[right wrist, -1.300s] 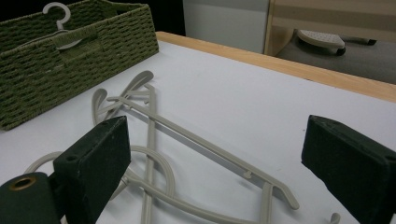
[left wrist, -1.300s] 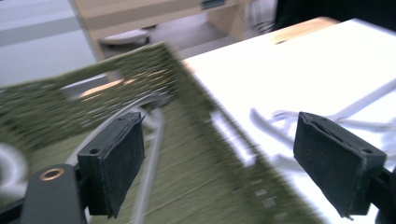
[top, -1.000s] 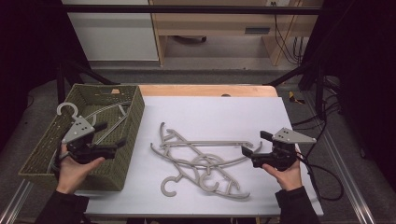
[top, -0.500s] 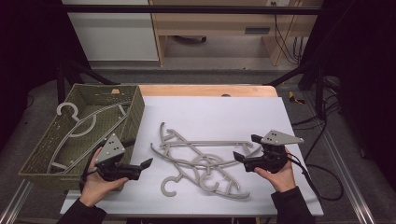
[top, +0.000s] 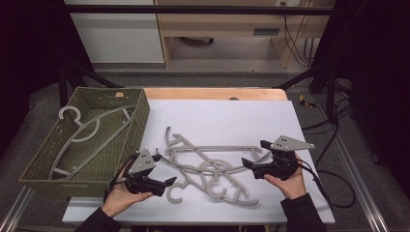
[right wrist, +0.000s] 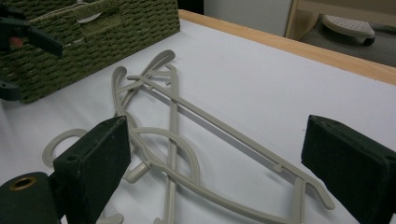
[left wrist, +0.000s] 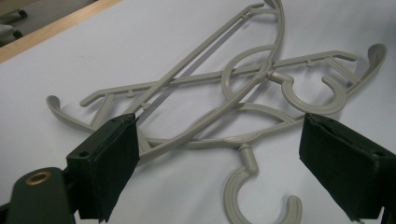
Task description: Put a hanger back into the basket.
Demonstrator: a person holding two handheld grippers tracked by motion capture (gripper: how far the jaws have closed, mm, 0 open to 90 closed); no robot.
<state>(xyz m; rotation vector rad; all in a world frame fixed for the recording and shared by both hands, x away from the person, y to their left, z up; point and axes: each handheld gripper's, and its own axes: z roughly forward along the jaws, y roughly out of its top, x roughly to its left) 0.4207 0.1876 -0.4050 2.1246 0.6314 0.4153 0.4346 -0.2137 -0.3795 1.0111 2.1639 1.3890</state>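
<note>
Left gripper [top: 163, 170] spread, right gripper [top: 254, 154] spread, flanking hanger pile [top: 208, 169] at 9 & 3 o'clock; basket [top: 140, 121] wall near, overlaps unclear.

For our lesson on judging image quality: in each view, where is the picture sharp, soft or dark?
High view: white table top evenly lit, surroundings dark, overall slightly soft. Left gripper view: beige plastic hangers sharp with faint shadows, near black jaws blurred. Right gripper view: hangers crisp, green woven basket and background softer.
</note>
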